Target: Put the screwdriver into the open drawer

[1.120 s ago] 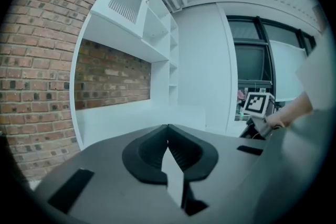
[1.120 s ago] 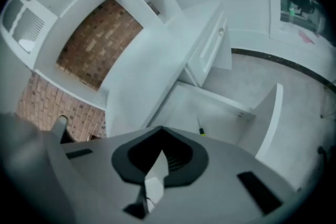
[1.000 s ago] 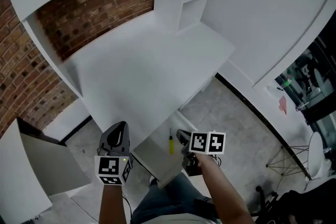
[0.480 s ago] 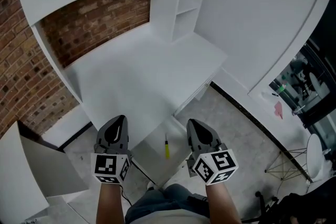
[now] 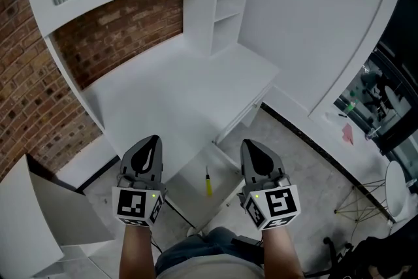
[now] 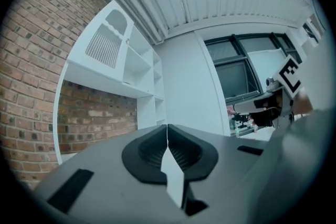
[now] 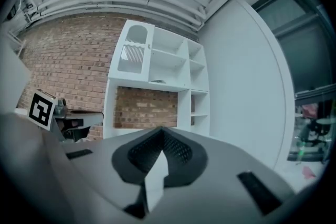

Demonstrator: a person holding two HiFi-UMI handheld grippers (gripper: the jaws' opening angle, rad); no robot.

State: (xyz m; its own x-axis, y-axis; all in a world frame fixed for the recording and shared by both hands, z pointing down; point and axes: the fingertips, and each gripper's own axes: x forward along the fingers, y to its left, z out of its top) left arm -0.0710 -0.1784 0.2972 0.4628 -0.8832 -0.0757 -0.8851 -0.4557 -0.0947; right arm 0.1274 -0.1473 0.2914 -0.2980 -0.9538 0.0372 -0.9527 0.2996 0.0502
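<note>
Spanning most of the head view, the white desk (image 5: 176,101) stood against a brick wall (image 5: 111,29), its open drawer (image 5: 189,191) below the front edge. Left gripper (image 5: 153,140) and right gripper (image 5: 249,144) hung either side, both closed on nothing. The screwdriver (image 5: 208,183) lay inside the drawer, seemingly flat. It looked light, stiff and best gripped by its yellow handle, with only the drawer's walls crowding it.
</note>
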